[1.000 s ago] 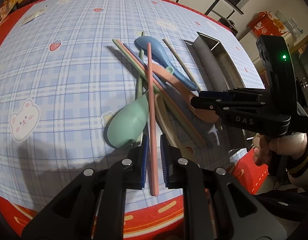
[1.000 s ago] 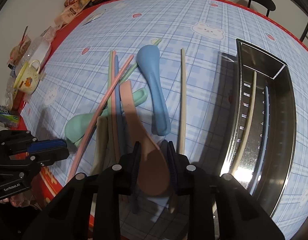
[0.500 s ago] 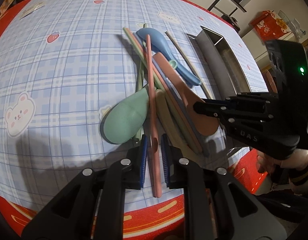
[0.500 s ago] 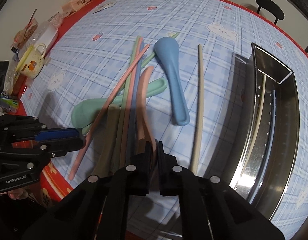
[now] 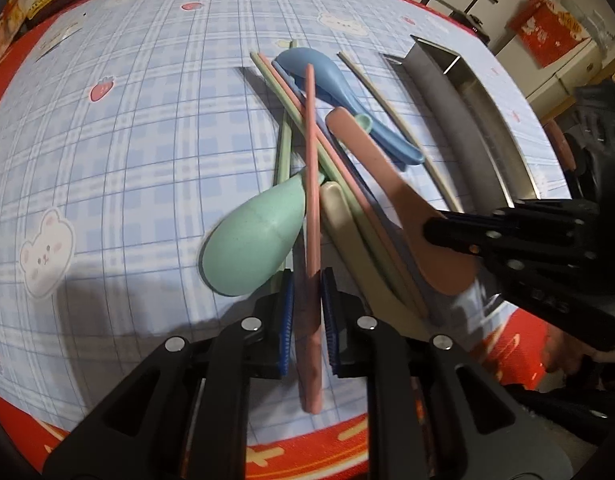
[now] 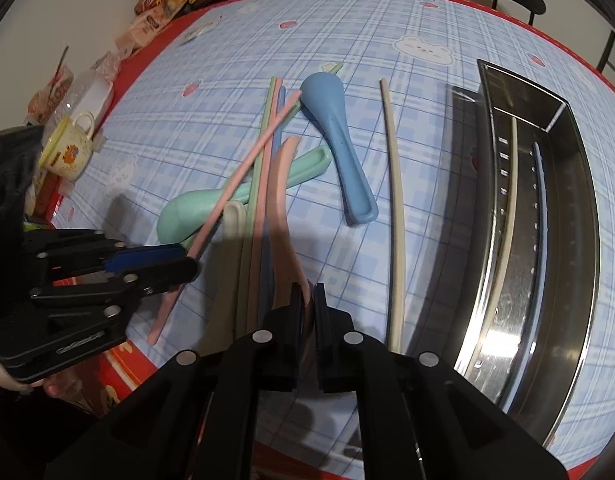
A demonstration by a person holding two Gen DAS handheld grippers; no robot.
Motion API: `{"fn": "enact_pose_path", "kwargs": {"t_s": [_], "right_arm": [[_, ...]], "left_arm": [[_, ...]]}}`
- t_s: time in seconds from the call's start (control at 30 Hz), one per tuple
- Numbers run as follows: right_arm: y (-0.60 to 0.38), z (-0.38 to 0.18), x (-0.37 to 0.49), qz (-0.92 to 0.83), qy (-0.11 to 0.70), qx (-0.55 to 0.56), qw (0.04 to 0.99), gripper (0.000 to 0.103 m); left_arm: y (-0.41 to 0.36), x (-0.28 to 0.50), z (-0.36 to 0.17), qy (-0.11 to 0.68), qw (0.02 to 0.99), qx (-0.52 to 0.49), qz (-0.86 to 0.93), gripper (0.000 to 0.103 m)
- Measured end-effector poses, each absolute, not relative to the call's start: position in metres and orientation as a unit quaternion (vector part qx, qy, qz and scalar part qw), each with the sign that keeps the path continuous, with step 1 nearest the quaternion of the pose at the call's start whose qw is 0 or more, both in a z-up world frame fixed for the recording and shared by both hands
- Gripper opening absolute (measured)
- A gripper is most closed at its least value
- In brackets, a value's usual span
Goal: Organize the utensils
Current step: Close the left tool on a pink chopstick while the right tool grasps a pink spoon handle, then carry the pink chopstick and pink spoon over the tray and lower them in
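Two grippers work the pile. Our left gripper, low in the centre of the left wrist view, has its ribbed blue pads closed narrowly about a slim pink chopstick; whether they touch it we cannot tell. That matte stick runs up the frame across a rounded mint green spoon. Our right gripper, bottom centre of the right wrist view, has its black jaws pinching the bowl of a smooth pink spoon, whose curved handle points up the frame.

Beside these in the middle lie a beige spoon, flat green, pink and blue sticks in a bundle, and a speckled blue spoon bowl-down. A pale cream chopstick lies alone to its right on the checked blue tablecloth. At the right edge stands a shiny perforated steel tray, long and rectangular, holding one cream and one blue stick. A yellow cup sits at upper left.
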State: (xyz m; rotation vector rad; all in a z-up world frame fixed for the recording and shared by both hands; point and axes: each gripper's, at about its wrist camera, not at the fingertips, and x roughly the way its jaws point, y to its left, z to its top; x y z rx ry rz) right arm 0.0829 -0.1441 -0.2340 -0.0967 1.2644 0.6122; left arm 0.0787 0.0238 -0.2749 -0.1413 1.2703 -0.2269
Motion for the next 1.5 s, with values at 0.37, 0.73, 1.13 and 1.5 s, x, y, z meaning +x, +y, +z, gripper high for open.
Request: {"fn": "enact_pose_path", "kwargs": {"t_s": [0.37,0.73,1.13,1.5], "right_arm": [[-0.161,-0.216,0.076,0.278,0.560,-0.010,0.780,0.006],[-0.164,-0.217,0.073,0.276,0.563,0.001,0.779,0.006],[-0.190,-0.206,0.072,0.263,0.546,0.041,0.794,0.006],[-0.225,-0.193,0.073,0.245,0.510,0.078,0.821,0.006]], "left_arm": [[0.021,0.084,-0.277,0.588,0.800,-0.055,-0.102,0.016],[0.029,0.070,-0.275,0.580,0.805,-0.064,-0.105,0.011],[0.045,0.060,-0.245,0.548,0.822,-0.115,-0.106,0.011],[0.054,0.065,-0.218,0.550,0.819,-0.134,-0.092,0.011]]}}
